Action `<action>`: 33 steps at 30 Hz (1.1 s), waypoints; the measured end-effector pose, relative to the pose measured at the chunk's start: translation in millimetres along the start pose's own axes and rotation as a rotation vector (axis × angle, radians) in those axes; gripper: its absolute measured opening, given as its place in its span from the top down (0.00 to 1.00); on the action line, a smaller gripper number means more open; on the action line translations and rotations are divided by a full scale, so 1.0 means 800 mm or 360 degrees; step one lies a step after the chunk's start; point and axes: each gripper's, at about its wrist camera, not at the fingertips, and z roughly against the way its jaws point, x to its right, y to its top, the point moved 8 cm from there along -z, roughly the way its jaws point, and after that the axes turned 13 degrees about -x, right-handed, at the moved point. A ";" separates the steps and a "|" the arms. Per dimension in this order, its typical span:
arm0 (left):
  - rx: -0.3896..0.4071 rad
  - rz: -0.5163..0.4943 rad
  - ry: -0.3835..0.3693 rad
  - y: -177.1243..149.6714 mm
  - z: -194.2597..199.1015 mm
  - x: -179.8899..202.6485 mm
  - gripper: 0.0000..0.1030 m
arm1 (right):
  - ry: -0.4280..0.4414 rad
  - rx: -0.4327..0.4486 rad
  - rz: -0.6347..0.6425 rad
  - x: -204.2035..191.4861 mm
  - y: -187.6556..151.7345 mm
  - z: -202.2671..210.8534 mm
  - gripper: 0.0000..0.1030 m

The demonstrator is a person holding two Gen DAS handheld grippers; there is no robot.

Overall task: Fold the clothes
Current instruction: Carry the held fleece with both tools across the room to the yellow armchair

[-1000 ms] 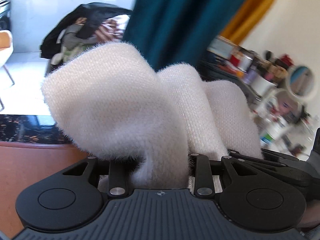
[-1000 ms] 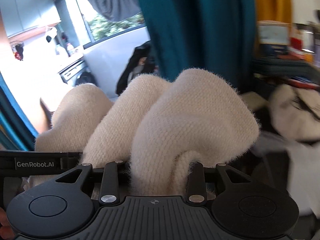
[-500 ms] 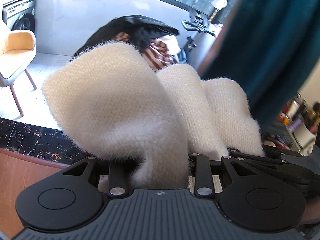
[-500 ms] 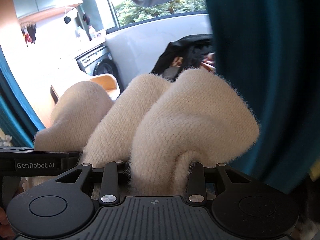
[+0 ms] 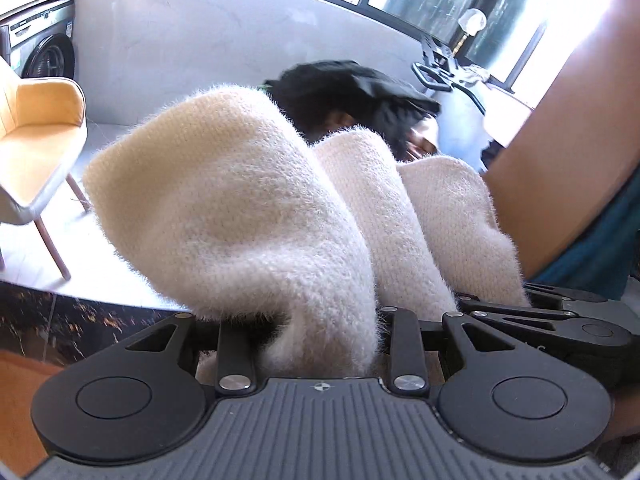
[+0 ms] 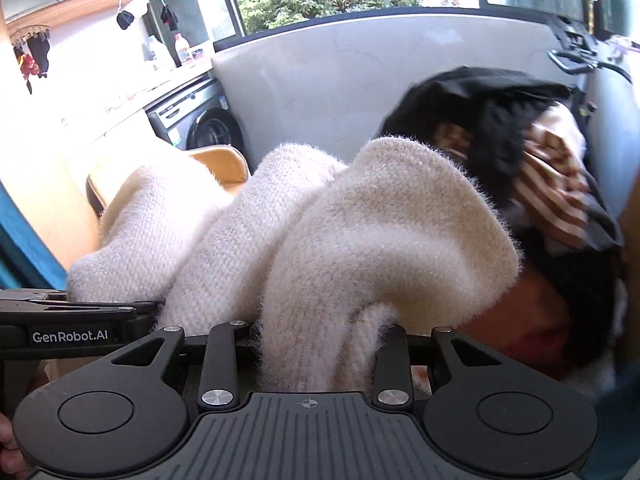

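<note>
A fluffy cream sweater [image 5: 256, 208] is pinched by the left gripper [image 5: 320, 344] and bunched up over its fingers. The same sweater [image 6: 360, 240] is pinched by the right gripper [image 6: 310, 356]. Far behind, a pile of dark clothes [image 6: 500, 120] is seen.

One cream sweater [image 5: 248, 216]; two grippers (both gripping it); one orange chair [image 5: 36, 136]

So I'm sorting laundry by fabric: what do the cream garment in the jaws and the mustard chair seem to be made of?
Cream garment: looks like a soft knit, maybe wool or acrylic; an open stitch grid shows, with a fuzzy halo along every edge. Matte.

Mustard chair: the seat shell looks upholstered in smooth matte fabric or faux leather, too unclear to tell which; the slim legs look wooden.
</note>
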 end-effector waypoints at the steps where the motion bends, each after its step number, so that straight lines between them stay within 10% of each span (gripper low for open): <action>1: -0.0002 0.0000 -0.0007 0.014 0.000 -0.018 0.69 | -0.0009 0.0002 -0.0007 -0.010 0.013 -0.013 0.70; 16: -0.0073 0.0064 0.0058 0.183 -0.076 -0.210 0.69 | -0.0032 -0.0076 0.0045 -0.081 0.197 -0.219 0.70; 33: 0.0061 0.0293 0.0157 0.468 -0.161 -0.393 0.69 | 0.0107 -0.0149 0.0377 -0.092 0.541 -0.436 0.70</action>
